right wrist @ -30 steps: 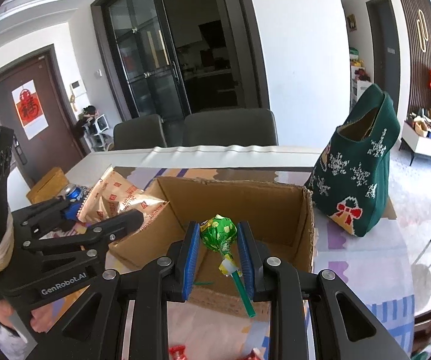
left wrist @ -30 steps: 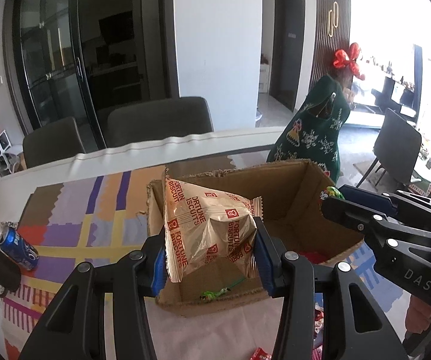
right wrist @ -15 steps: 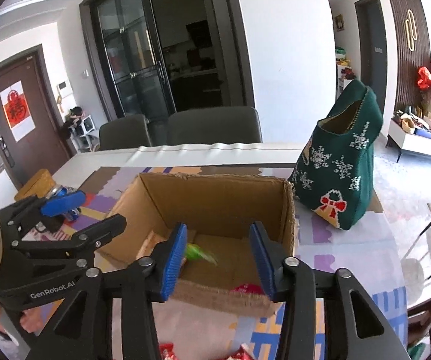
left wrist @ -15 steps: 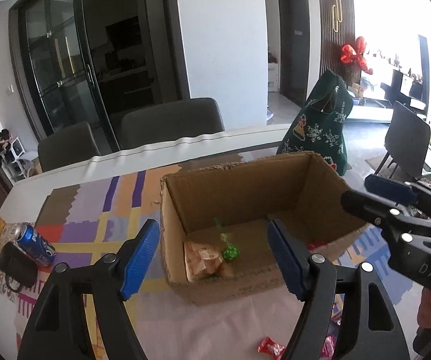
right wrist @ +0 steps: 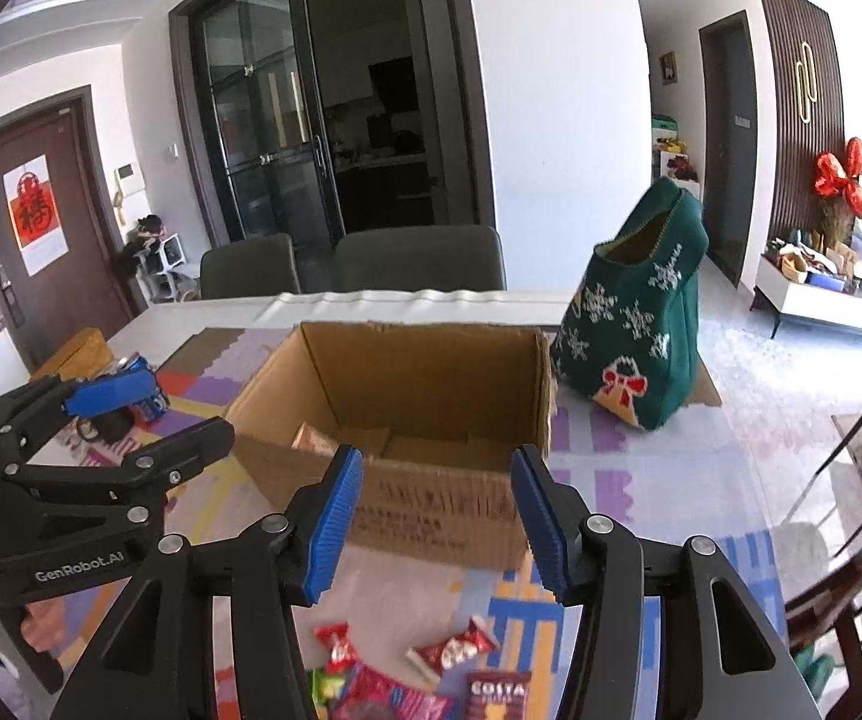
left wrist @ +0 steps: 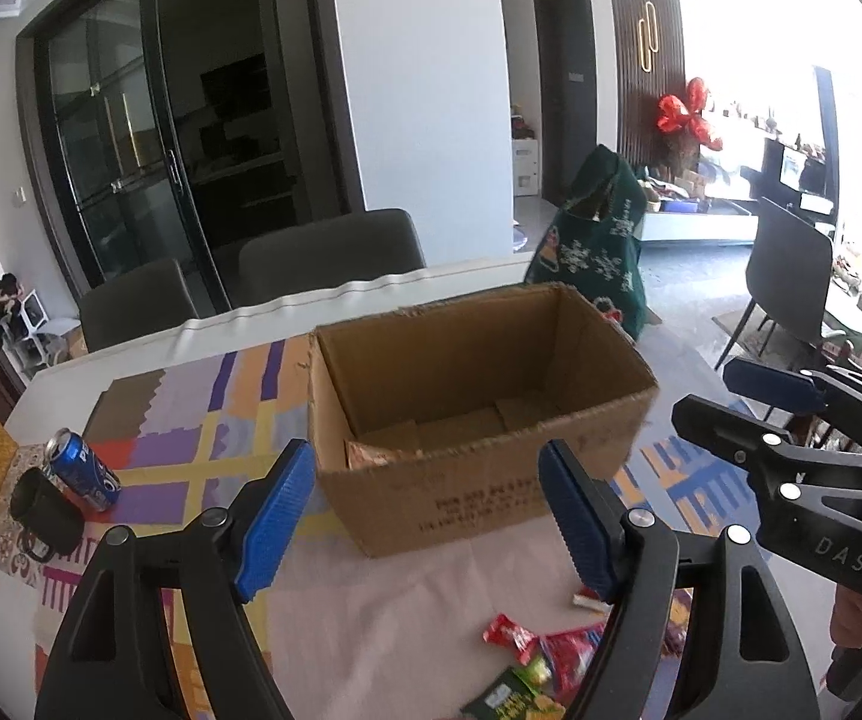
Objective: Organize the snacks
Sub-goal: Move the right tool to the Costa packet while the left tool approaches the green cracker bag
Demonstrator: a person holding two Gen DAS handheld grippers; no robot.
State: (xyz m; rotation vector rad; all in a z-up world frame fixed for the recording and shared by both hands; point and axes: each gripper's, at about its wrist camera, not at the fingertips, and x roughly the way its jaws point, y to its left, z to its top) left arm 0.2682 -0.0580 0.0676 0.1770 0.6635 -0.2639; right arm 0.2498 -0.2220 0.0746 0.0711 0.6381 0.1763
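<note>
A: Inside the box (left wrist: 479,414), what had changed?
B: Both tools had just been opening; the left tool (left wrist: 428,519) and right tool (right wrist: 437,519) stood wide, empty. The biscuits (left wrist: 371,455) lay inside.
A: What remained?
B: Sweets (right wrist: 395,675) on the desk (left wrist: 383,618).

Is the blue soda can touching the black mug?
Cannot tell. In the left wrist view the blue soda can and the black mug overlap, with no visible gap; the right wrist view hides them.
</note>
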